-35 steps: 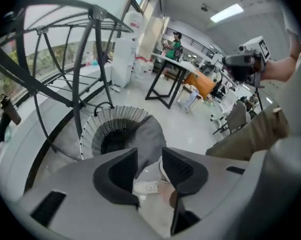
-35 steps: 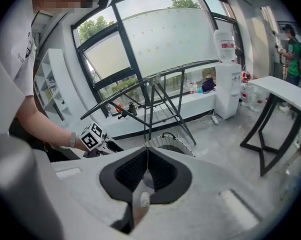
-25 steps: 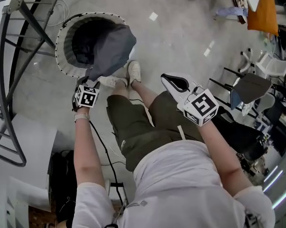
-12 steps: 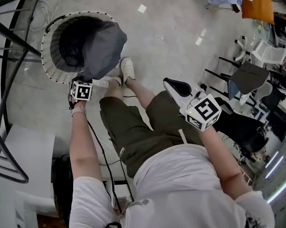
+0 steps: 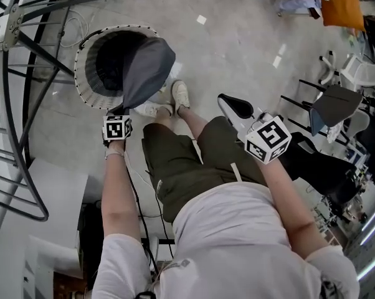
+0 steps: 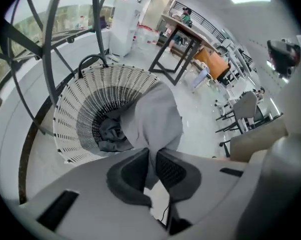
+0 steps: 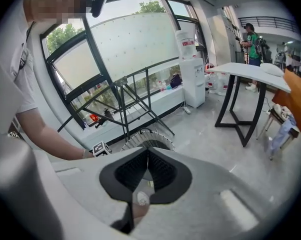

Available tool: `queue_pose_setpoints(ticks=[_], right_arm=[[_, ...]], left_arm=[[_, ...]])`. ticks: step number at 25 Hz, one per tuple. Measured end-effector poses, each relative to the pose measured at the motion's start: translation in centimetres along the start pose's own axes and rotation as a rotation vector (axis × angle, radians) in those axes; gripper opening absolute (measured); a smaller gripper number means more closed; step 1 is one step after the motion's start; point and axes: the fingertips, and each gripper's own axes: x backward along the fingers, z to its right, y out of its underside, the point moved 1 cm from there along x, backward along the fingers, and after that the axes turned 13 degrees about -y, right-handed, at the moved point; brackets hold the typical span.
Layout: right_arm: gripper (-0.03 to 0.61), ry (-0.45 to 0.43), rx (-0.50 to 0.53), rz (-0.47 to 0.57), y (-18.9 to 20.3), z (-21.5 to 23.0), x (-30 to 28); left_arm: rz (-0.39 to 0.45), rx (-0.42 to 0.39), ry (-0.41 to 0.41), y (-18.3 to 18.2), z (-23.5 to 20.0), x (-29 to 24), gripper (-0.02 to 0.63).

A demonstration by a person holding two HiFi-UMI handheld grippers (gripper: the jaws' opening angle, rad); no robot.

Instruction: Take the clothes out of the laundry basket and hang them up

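**Grey garment gripped at the basket; nothing hung yet**

Grey garment drapes over the near-right rim of the white laundry basket, partly out of it. The left gripper has just been closing its jaws, which now pinch a fold of this garment between the pads. The right gripper has its jaws together with nothing between them, and is held well apart from the basket. Darker clothes lie inside the basket. A black metal rack stands left of the basket, with no clothing on its visible part.

Assessment: early stage. One item is gripped but not clear of the basket. Lifting it, hanging it and emptying the basket are all left to do.
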Motion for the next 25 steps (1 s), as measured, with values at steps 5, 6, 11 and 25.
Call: queue_pose_setpoints(ticks=[5, 6, 11, 25], right_arm=[[0.008, -0.028, 0.031, 0.048, -2.8, -0.2, 1.1], [0.008, -0.034, 0.039, 0.056, -3.3, -0.2, 1.5], [0.008, -0.082, 0.083, 0.094, -5.8, -0.2, 3.2], [0.009, -0.306, 0.284, 0.145, -8.8, -0.6, 4.2]], left_arm=[[0.076, 0.079, -0.015, -2.6, 0.3, 4.9, 0.025], [0.097, 0.102, -0.017, -3.1, 0.5, 6.0, 0.025], [0.222, 0.173, -0.052, -6.6, 1.3, 12.9, 0.025], [0.614, 0.291, -0.263, -14.6, 4.4, 30.4, 0.025]])
